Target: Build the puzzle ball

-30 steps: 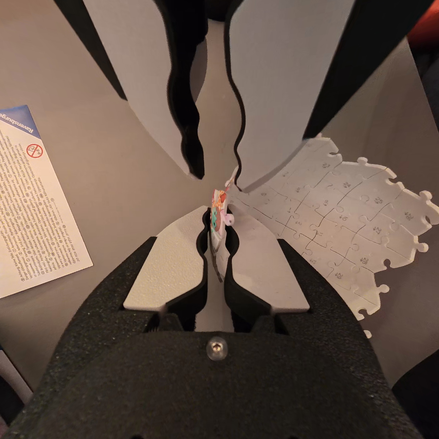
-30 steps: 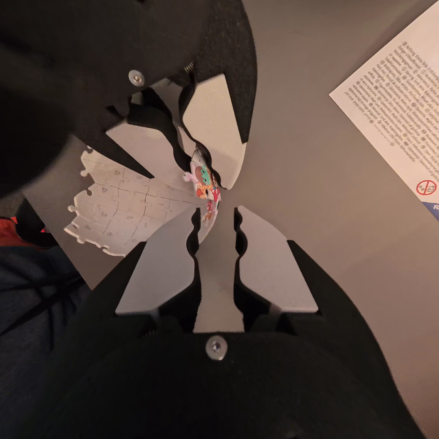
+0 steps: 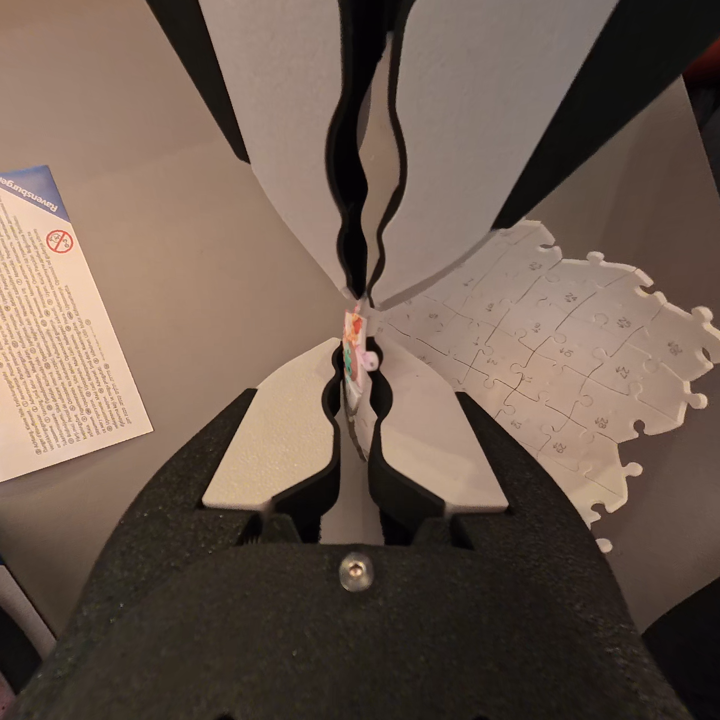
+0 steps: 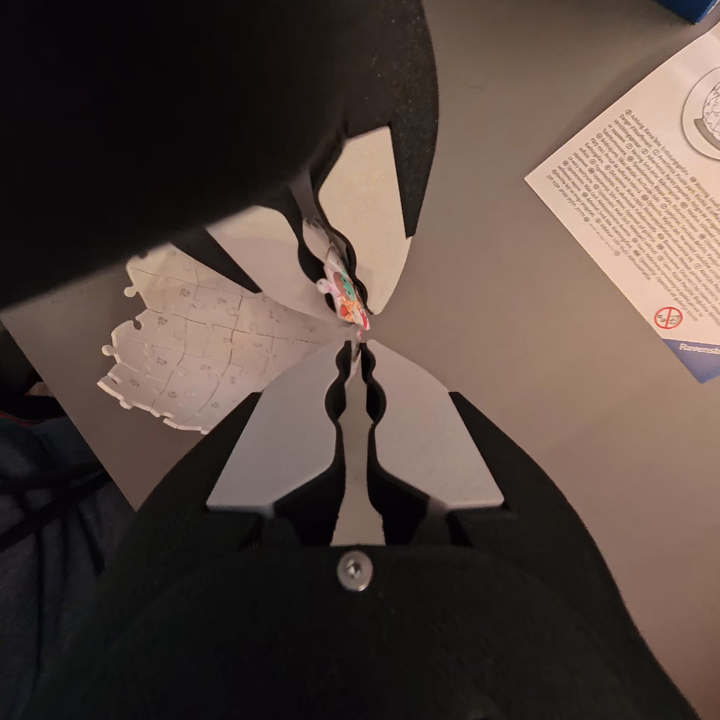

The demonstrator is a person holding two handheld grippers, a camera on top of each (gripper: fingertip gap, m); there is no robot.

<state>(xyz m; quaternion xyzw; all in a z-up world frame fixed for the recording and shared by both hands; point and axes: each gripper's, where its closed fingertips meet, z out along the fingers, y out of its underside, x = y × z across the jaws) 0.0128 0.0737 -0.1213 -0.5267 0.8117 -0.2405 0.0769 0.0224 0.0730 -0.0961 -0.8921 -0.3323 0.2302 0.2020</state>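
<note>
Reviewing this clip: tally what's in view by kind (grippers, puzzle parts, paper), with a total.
Grippers: 2, left gripper and right gripper
Puzzle shells: 1, shell, white numbered side showing
Loose puzzle pieces: 1, piece, between the left jaws
Leaflets: 1, leaflet, flat on the table
Total: 5

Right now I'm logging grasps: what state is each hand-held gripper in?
Left hand-held gripper: shut on the puzzle shell.
Right hand-held gripper: shut on the puzzle shell.

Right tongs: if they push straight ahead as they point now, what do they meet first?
Most likely the left tongs, tip to tip with the right tongs; the colourful puzzle piece sits between them. Depth is unclear.
</note>
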